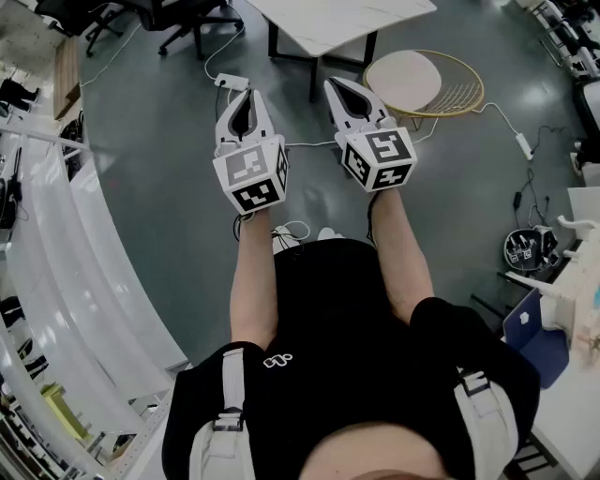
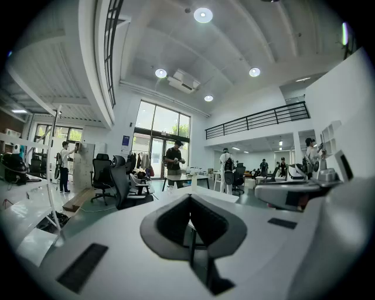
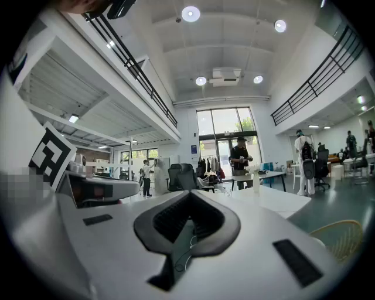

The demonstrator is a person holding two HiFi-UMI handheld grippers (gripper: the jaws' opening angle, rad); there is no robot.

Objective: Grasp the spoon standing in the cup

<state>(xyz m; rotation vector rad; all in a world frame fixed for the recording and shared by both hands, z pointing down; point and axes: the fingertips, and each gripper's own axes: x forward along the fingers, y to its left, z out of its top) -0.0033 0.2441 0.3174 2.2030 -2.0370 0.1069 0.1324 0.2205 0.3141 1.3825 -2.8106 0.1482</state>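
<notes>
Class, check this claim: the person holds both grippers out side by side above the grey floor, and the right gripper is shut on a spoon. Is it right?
Not quite. The right gripper is shut on nothing: the right gripper view shows its jaws together with nothing between them. The rest stands.

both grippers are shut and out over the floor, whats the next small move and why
Probably step toward the white table ahead. The left gripper and right gripper are shut, empty and roughly level above the floor, and nothing to grasp shows within reach.
</notes>
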